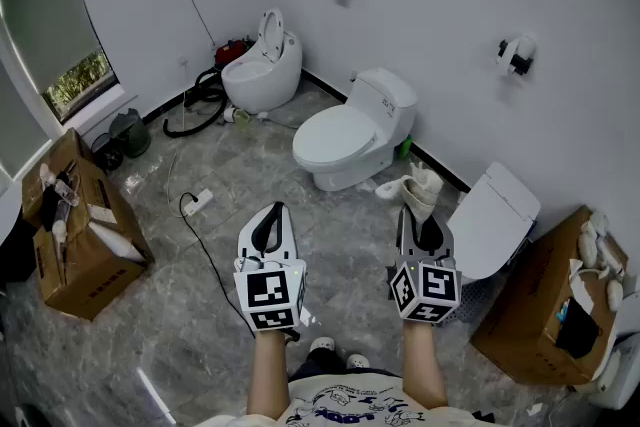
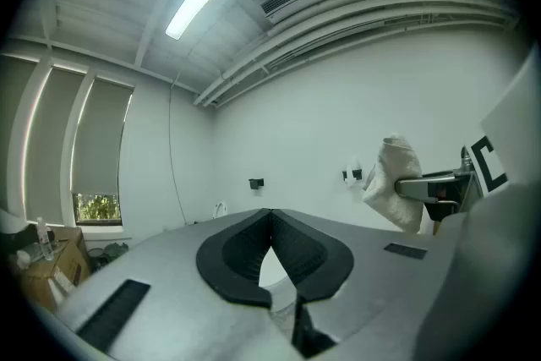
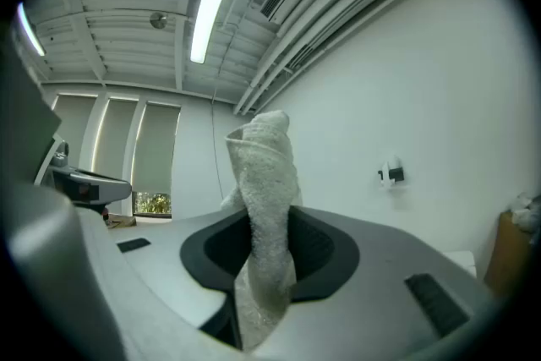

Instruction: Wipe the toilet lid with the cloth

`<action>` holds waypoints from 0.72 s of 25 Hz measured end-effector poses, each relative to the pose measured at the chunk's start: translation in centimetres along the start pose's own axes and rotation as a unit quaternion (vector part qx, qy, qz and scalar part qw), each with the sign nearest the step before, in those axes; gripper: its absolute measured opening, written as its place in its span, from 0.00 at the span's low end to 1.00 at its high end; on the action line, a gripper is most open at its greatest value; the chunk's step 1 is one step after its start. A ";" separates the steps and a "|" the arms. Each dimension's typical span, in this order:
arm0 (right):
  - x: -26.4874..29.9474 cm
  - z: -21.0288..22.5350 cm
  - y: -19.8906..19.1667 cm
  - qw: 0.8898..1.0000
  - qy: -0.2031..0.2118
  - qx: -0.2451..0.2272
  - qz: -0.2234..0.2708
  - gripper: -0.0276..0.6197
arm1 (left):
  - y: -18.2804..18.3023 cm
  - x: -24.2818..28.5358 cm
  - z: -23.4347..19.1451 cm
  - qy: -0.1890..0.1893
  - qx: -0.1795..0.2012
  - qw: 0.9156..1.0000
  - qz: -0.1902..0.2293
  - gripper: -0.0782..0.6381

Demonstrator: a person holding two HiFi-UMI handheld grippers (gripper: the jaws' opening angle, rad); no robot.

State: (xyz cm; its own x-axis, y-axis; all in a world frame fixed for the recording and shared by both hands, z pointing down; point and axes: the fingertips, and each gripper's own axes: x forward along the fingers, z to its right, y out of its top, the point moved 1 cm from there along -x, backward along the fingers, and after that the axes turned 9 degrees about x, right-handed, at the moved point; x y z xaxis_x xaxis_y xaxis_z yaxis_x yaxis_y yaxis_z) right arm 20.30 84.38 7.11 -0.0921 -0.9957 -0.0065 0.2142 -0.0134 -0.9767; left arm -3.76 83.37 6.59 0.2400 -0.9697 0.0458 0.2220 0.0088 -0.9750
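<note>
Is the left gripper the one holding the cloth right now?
No, the left gripper has its jaws closed at the tips with nothing between them, while the cloth stands clamped in the right gripper.

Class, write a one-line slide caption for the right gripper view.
Right gripper shut on a white cloth, pointing up at wall and ceiling light.

Head view: lower part of cloth point(image 1: 418, 187) hidden behind right gripper point(image 1: 420, 215); forearms point(image 1: 268, 375) cut by bottom edge; contents of cardboard box point(image 1: 520, 315) too small to name. Right gripper view: bottom end of cloth sinks out of sight between jaws. Left gripper view: right gripper body cut by right edge.
</note>
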 end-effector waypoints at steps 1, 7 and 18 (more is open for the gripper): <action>0.0 -0.1 0.0 1.000 0.000 0.000 0.000 0.19 | 0.0 -0.1 -0.1 0.000 0.000 1.000 -0.003 0.11; 0.3 -0.2 0.0 1.000 0.000 -0.003 0.001 0.19 | -0.2 0.0 -0.6 0.004 -0.002 1.000 -0.003 0.11; 1.9 -0.9 -0.3 1.000 -0.003 0.006 0.010 0.20 | -0.5 1.1 -2.4 0.007 -0.004 1.000 0.005 0.11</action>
State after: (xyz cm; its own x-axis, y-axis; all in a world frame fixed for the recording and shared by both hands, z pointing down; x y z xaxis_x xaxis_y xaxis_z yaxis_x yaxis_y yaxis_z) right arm 19.17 82.58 7.17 -0.0818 -0.9963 -0.0246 0.2269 0.0054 -0.9739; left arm -5.86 81.76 6.63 0.2292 -0.9728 0.0330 0.2118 0.0167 -0.9772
